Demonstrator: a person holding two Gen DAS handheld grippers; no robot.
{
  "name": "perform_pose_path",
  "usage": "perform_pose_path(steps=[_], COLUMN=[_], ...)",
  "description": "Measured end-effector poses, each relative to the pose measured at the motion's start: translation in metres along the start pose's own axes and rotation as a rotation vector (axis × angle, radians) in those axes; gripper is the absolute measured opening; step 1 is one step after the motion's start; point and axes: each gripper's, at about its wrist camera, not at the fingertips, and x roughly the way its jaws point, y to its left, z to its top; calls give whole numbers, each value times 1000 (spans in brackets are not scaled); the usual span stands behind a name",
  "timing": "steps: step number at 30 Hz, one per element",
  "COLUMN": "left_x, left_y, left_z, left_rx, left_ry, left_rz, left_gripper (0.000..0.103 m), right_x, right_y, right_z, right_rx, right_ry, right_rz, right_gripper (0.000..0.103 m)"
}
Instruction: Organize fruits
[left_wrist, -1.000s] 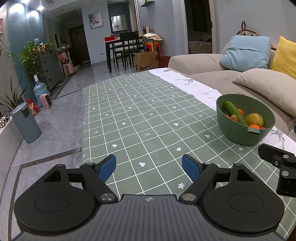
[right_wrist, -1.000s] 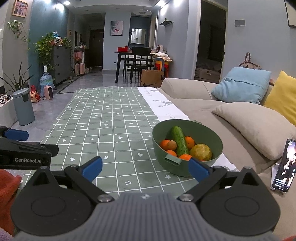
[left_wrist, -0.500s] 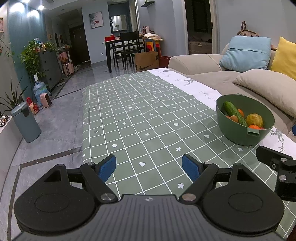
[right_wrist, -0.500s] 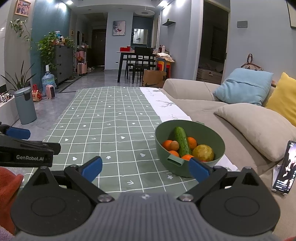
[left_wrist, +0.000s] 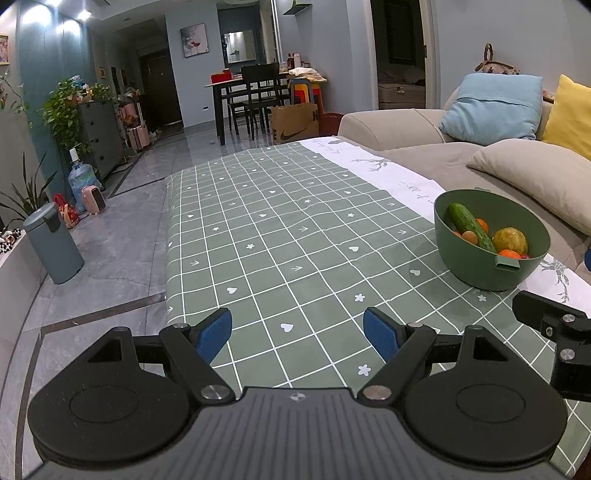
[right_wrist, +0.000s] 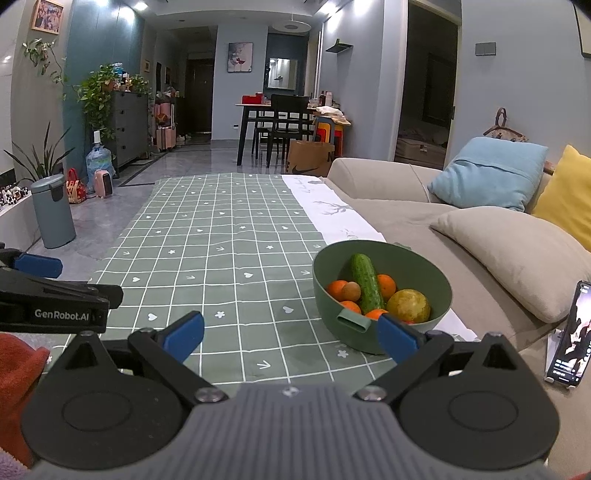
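A green bowl (right_wrist: 436, 273) stands on the green checked tablecloth (right_wrist: 221, 236), close in front of my right gripper (right_wrist: 291, 332) and slightly right of it. It holds a cucumber (right_wrist: 365, 280), several oranges (right_wrist: 336, 288), a small brown fruit (right_wrist: 351, 291) and a yellow-green round fruit (right_wrist: 408, 305). My right gripper is open and empty. My left gripper (left_wrist: 297, 334) is open and empty above the cloth; the bowl (left_wrist: 476, 266) lies to its far right. The left gripper also shows at the left edge of the right wrist view (right_wrist: 51, 291).
A beige sofa with beige (right_wrist: 517, 254), blue (right_wrist: 487, 173) and yellow (right_wrist: 565, 192) cushions runs along the right. A phone (right_wrist: 569, 339) stands propped at the right. A grey bin (left_wrist: 53, 243) stands on the floor to the left. A dining table with chairs (right_wrist: 280, 118) is at the back.
My right gripper has crept towards the bowl, which now sits larger and nearer its right finger. My left gripper has barely moved. Both stay open.
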Motion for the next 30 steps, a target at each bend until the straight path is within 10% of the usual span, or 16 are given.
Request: perform_pose_path(steps=[30], left_x=[-3], left_y=[3], left_z=[0], left_rx=[-7], left_ry=[4], left_rz=[3], left_gripper=[95], right_x=[-1], right_y=[1], right_z=[0], right_rx=[2], right_ry=[1], right_rz=[2], right_gripper=[96])
